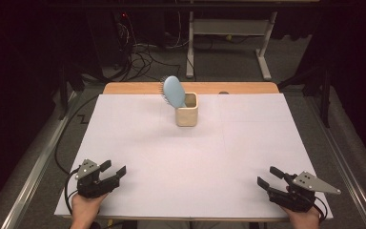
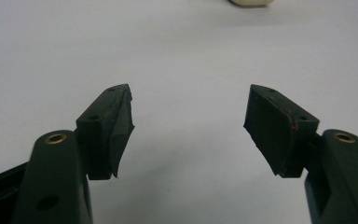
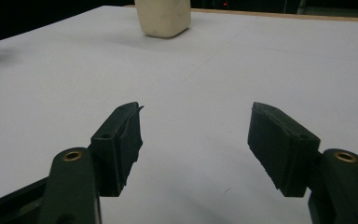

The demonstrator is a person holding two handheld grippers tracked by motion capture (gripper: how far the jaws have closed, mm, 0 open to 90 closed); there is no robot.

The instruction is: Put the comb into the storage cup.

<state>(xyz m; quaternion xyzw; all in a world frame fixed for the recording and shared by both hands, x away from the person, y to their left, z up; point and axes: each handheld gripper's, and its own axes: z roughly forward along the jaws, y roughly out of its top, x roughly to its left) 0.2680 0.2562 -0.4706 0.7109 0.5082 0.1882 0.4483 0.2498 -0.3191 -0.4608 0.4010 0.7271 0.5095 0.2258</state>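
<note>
- My left claw [image 1: 116, 171] and right claw [image 1: 268, 177] rest wide open and empty on the near edge of the counter [image 1: 190, 157].
- Well ahead, between both, stands the cream cup [image 1: 187, 110] with the blue hairbrush [image 1: 173, 90] leaning out.
- I'd approach high and pinch the brush head, not the cup.

The white table [image 1: 190, 157] lies bare between the left gripper [image 1: 116, 171] and right gripper [image 1: 266, 177], both with jaws apart. Only the beige cup [image 1: 187, 110] stands in the way, well ahead near the far edge, with a blue hairbrush [image 1: 174, 91] leaning out of it up and left
</note>
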